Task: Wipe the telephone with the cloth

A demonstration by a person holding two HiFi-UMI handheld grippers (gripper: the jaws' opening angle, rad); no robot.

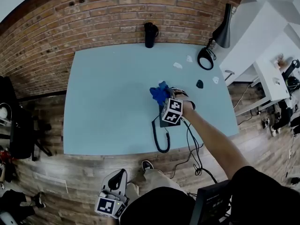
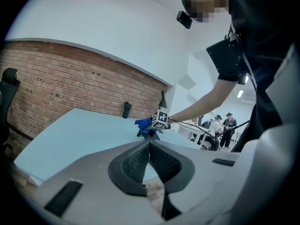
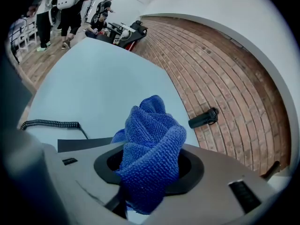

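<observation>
The telephone (image 1: 162, 123) lay on the table (image 1: 103, 107), right of centre, its coiled cord (image 3: 49, 124) trailing toward the near edge. Above it the cloth (image 3: 151, 144) sat between the right gripper's (image 3: 150, 172) jaws. A flask (image 1: 150, 34) stood at the far edge, a lamp (image 1: 219, 34) at the far right corner. The left gripper (image 1: 114, 193) hung off the table, before the near edge

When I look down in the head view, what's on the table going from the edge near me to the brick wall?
phone cord → cloth → black bottle
</observation>
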